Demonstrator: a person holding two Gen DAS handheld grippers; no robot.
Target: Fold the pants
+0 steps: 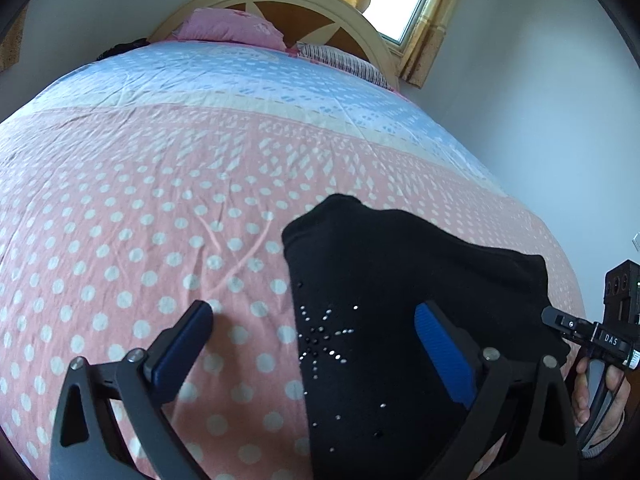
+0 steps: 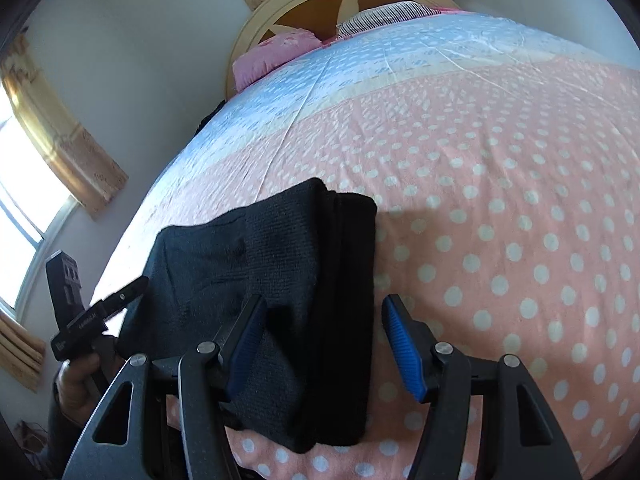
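The bed [image 1: 168, 184] fills both views, its cover pink with white dots near the foot and blue toward the headboard [image 1: 280, 0], where a pink pillow [image 1: 230, 30] and a striped pillow [image 1: 348, 62] lie.

The pants [image 1: 384, 300] are black and already folded into a thick bundle lying flat near the foot edge of the bed. Their long axis runs from the foot edge toward the headboard, and the rounded far end points at the headboard. In the right wrist view the layers show as long folds running the same way [image 2: 280, 272]. A star of small studs [image 1: 324, 338] sits on the top layer, close to the bundle's left edge.

The left gripper [image 1: 316, 344] is wide open, holding nothing: one blue pad is over bare cover, the other over the pants. The right gripper [image 2: 324, 340] is likewise spread and empty, straddling the bundle's right edge, one pad over the cloth and one over the cover. Whether any pad touches cannot be told.
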